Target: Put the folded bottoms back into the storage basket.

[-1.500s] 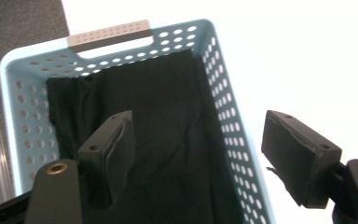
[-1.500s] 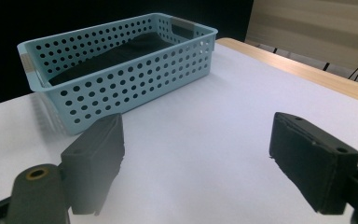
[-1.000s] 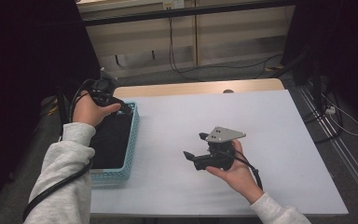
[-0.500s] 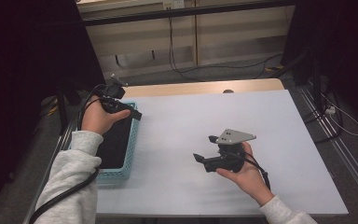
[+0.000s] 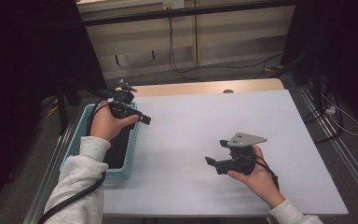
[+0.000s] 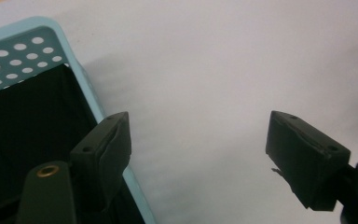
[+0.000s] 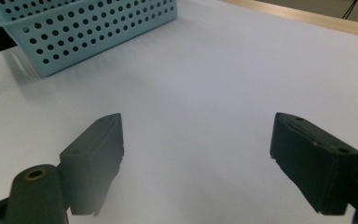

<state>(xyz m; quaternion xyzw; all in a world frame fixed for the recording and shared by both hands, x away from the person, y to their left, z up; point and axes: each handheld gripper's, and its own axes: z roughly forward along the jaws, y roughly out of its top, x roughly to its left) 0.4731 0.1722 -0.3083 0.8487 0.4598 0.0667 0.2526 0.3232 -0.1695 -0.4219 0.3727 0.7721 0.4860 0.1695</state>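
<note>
My left gripper is held over the right rim of a light blue perforated basket at the table's left edge. In the left gripper view its jaws stand open and empty, one over the basket rim and one over the white tabletop. The basket's inside looks black. My right gripper, with a grey plate on top, is low over the table's near middle and points left. In the right gripper view its jaws are wide apart with nothing between them, and the basket lies farther off.
The white tabletop has a wooden strip along its far edge. Cables trail from both grippers along the person's grey sleeves. Dark floor and rails flank the table on either side.
The left hand has moved right, from over the basket to its right rim. The right hand has drifted right and a little nearer the front edge. Both pairs of jaws look unchanged.
</note>
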